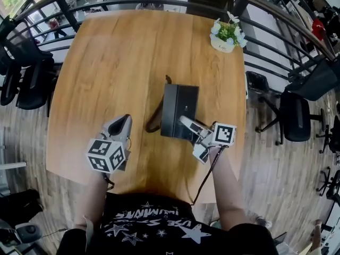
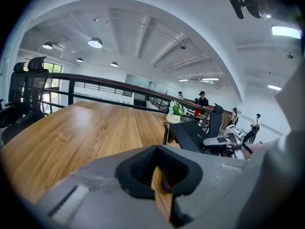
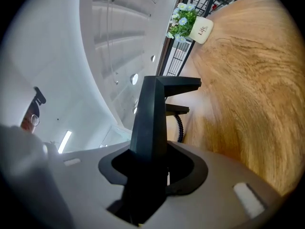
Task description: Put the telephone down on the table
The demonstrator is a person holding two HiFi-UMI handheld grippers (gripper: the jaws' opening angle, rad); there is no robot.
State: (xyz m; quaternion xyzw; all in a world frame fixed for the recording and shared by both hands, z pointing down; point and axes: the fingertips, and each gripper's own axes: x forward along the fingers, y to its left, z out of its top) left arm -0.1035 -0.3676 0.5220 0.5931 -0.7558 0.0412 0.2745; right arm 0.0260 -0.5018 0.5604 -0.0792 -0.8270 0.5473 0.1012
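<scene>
Plainly, the telephone [image 1: 179, 109], one flat black set, is over the middle of the wooden table [image 1: 117, 68], a little to the right of centre. The right gripper [image 1: 186, 123] has it by the near edge. In the right gripper view the black body runs straight between the two jaws, which are clamped on it from both sides. Whether its underside touches the wood I cannot tell; from the left gripper view it looks tilted, the far end raised. A single dark cord [image 1: 154, 120] hangs in a loop off the telephone's left side, onto the table.

The left gripper [image 1: 123, 122] hangs over bare wood to the left of the telephone, well apart from it. Its jaws are drawn together with only a sliver of table showing between them, and nothing is in them.

There is one container, a small white pot [image 1: 222, 45] at the far right corner of the table, and it holds one bunch of white flowers and green leaves [image 1: 227, 31].

A dark railing [image 1: 175, 3] curves round the far side. Black office chairs [image 1: 296, 116] stand on both sides, but how many I cannot fix.
</scene>
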